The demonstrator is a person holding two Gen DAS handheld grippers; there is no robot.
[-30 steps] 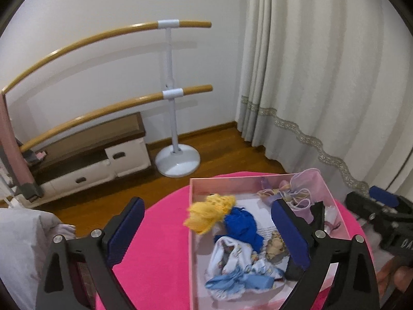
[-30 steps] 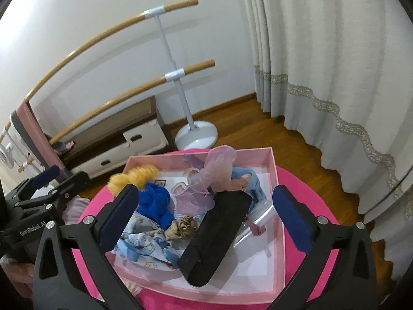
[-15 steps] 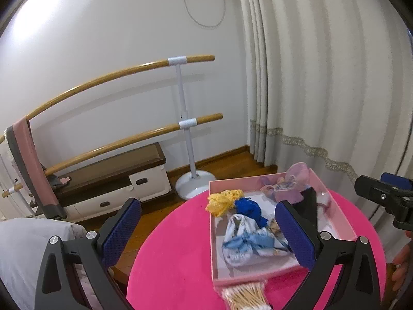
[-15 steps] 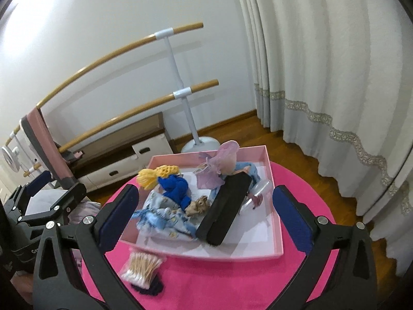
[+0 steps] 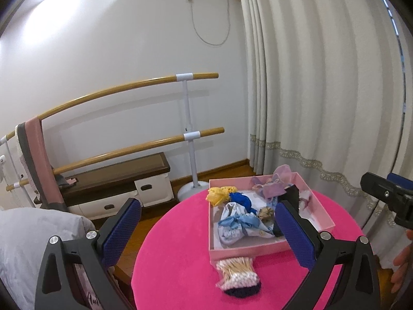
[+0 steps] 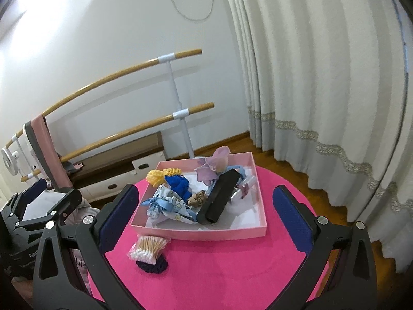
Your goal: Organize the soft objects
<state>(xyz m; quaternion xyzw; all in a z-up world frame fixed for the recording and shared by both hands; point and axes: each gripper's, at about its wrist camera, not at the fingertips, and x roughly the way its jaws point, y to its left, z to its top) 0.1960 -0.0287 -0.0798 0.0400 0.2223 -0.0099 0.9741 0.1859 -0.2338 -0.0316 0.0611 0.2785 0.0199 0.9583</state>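
Note:
A pink box [image 5: 258,252] [image 6: 206,233] sits on the round pink table [image 5: 175,258] [image 6: 232,271]. Inside lie a yellow crochet piece [image 5: 219,193] [image 6: 160,175], a blue scrunchie [image 5: 241,199] [image 6: 179,184], a light-blue printed cloth [image 5: 237,224] [image 6: 167,205], a beige scrunchie [image 6: 197,197], lilac fabric [image 5: 273,184] [image 6: 214,165] and a long black case [image 6: 219,197]. A bag of cotton swabs [image 5: 237,271] [image 6: 148,248] rests on a dark knitted piece [image 6: 152,262] in front of the box. My left gripper [image 5: 206,235] and right gripper [image 6: 204,218] hover open and empty above the table's near side.
A double wooden ballet bar [image 5: 185,134] on a white stand is behind the table, with a low drawer cabinet [image 5: 116,188] against the wall. Cream curtains [image 6: 322,90] hang at right. A grey cushion [image 5: 23,245] lies at lower left. A hand [image 5: 402,266] shows at the right edge.
Both grippers have pulled up and back from the box, staying open. The swab bag and the dark piece under it have come into view in front of the box.

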